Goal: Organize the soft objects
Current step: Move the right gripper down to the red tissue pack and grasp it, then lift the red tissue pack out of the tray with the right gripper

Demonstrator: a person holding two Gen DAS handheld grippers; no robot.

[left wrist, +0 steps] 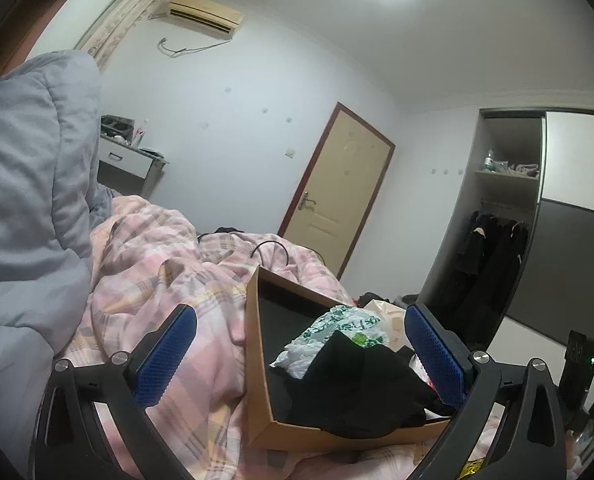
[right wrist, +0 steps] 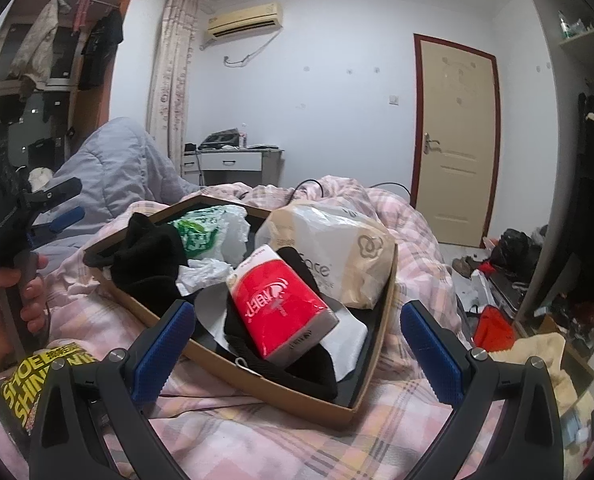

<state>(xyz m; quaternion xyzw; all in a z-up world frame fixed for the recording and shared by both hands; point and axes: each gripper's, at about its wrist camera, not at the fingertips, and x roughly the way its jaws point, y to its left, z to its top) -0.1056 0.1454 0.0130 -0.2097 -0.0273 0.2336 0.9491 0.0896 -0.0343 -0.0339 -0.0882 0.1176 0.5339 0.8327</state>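
Note:
A shallow cardboard box (right wrist: 257, 376) with a black inside lies on the pink plaid quilt. It holds a red tissue pack (right wrist: 281, 304), black cloth (right wrist: 153, 256), a green-printed plastic bag (right wrist: 205, 232), a beige-and-white bag (right wrist: 337, 256) and a black-and-white sock (right wrist: 337, 344). My right gripper (right wrist: 297, 340) is open at the box's near edge, nothing between its fingers. In the left wrist view the box (left wrist: 257, 360), the black cloth (left wrist: 357, 384) and the plastic bag (left wrist: 337, 332) lie ahead of my open left gripper (left wrist: 301, 340). A hand holds that left gripper (right wrist: 63, 200) at the far left.
A grey duvet (left wrist: 25, 200) is piled on the left of the bed. A black-and-yellow shoe-shine pack (right wrist: 29, 380) lies near the hand. Cables (left wrist: 269, 248) run over the quilt (left wrist: 157, 280). Right of the bed are an open wardrobe (left wrist: 497, 240), floor clutter (right wrist: 497, 320) and a door (right wrist: 453, 128).

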